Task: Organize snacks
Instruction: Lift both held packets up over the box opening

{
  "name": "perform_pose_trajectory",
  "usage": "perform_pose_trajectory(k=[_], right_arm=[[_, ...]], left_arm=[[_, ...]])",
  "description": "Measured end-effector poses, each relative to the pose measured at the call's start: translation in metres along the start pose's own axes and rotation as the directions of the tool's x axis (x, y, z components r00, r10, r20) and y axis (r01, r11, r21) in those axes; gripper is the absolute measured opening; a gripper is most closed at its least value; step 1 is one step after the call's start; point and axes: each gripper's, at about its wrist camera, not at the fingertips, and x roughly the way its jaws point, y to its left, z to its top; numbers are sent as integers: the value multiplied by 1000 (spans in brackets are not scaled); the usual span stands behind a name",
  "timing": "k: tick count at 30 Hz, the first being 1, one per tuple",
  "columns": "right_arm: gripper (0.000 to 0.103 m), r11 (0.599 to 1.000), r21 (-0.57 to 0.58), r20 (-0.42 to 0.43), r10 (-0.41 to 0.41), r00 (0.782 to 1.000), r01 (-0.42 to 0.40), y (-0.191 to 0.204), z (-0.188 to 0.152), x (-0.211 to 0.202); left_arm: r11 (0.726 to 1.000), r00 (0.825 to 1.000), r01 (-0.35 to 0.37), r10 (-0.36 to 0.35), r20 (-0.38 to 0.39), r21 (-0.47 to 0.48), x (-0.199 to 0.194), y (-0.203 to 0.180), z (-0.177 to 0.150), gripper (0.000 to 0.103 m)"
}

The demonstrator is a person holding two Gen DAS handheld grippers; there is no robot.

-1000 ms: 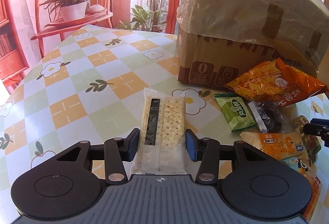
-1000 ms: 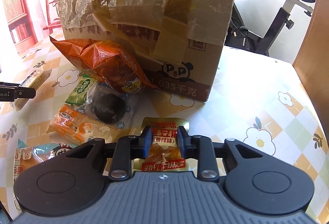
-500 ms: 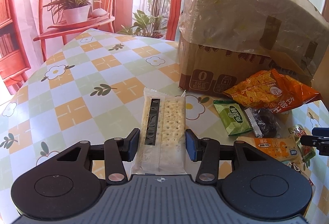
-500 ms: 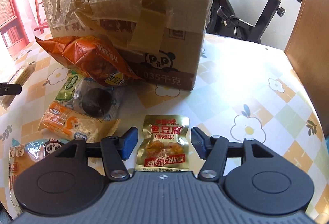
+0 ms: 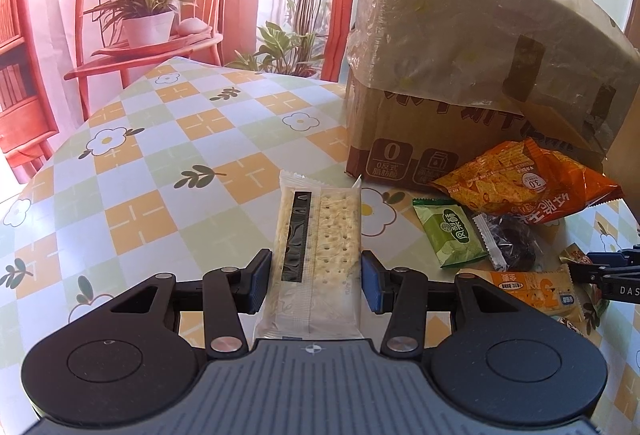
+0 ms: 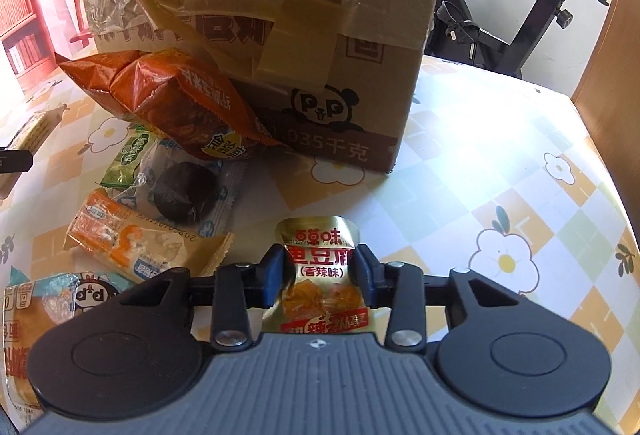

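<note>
My left gripper is shut on a clear-wrapped cracker pack, holding it above the checked tablecloth. My right gripper is shut on a gold tofu snack pouch, its pads pinching the pouch's upper part. A taped cardboard box stands behind the snacks; it also shows in the left wrist view. An orange chip bag leans against the box. A green packet, a dark round cake in clear wrap and an orange-white bread pack lie left of the pouch.
A bread pack with a panda logo lies at the near left edge. A red chair with a potted plant stands beyond the table's far end. An exercise bike and a wooden panel stand to the right.
My right gripper opened half a second ago with the pouch on the table, and has closed on the pouch again. My left gripper still holds the cracker pack, slightly higher.
</note>
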Motion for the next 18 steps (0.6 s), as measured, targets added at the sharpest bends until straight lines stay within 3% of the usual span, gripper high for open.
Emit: perform_pose_trajectory(k=[6, 10, 14, 18], right_arm=[[39, 1000, 24, 114, -2, 993, -1, 0, -9, -26], [39, 999, 5, 242, -37, 970, 37, 0, 0, -58], [39, 998, -3, 412, -62, 909, 70, -5, 26, -99], [39, 996, -33, 555, -49, 830, 81, -3, 65, -136]], left_arm=[[1000, 1000, 4, -4, 13, 0, -3, -1, 1, 49], [1000, 998, 12, -13, 62, 4, -12, -1, 11, 49], [1000, 985, 15, -19, 172, 22, -35, -4, 39, 49], [998, 960, 46, -55, 274, 39, -60, -10, 74, 49]])
